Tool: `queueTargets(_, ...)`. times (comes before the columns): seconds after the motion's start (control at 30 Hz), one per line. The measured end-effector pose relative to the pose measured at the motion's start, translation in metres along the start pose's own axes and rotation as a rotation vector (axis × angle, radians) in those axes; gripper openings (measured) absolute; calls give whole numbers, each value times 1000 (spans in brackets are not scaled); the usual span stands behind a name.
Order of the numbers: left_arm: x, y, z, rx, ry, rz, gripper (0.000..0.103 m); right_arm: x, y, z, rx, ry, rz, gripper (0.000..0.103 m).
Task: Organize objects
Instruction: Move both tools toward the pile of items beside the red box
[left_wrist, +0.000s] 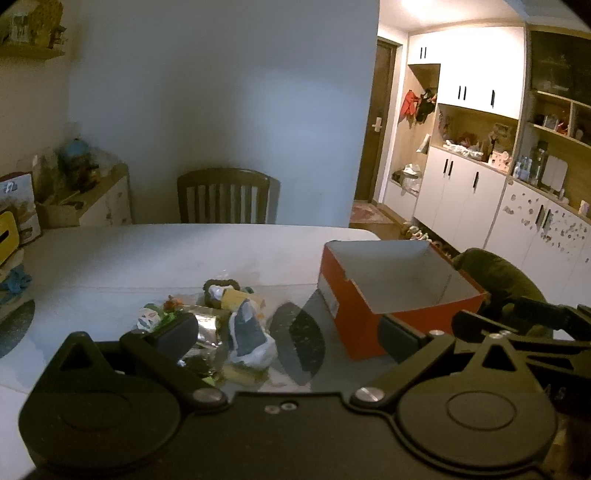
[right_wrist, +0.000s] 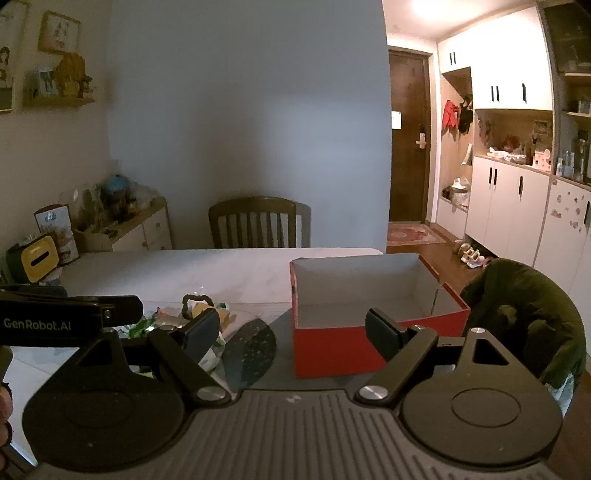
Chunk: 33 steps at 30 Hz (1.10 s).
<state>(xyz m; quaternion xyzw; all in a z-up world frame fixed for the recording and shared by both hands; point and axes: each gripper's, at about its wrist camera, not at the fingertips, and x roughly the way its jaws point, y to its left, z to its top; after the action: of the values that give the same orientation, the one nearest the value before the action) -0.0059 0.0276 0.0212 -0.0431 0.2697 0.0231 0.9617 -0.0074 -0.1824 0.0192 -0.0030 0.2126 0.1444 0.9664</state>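
Observation:
A pile of small objects (left_wrist: 221, 321) lies on the white table (left_wrist: 147, 254): a grey and white sock-like item (left_wrist: 249, 334), a yellow toy with a dark loop (left_wrist: 225, 291), a foil packet (left_wrist: 208, 326) and a small figure (left_wrist: 149, 317). An open red box (left_wrist: 399, 295) with a white, empty inside stands to their right. My left gripper (left_wrist: 288, 332) is open and empty, just short of the pile. My right gripper (right_wrist: 291, 332) is open and empty, in front of the red box (right_wrist: 369, 321). The pile also shows in the right wrist view (right_wrist: 199, 317), partly hidden by the left gripper's body (right_wrist: 55, 321).
A dark round mat (left_wrist: 299, 341) lies between the pile and the box. A wooden chair (left_wrist: 227, 195) stands at the far table edge. A chair draped with a dark green jacket (right_wrist: 528, 317) stands right of the box. A yellow tissue box (right_wrist: 37, 258) sits at the left.

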Motion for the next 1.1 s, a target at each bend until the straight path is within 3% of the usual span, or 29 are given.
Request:
queueTargets(0.73, 88, 90, 19, -97, 129, -42, 103, 84, 66, 11, -95, 109, 59, 86)
queueTargets(0.9, 117, 123, 24, -131, 152, 10, 103, 107, 86, 15, -145, 121, 103, 86)
queueTargets(1.1, 155, 158, 20, -77, 167, 82, 103, 148, 96, 18, -137, 199, 114, 86)
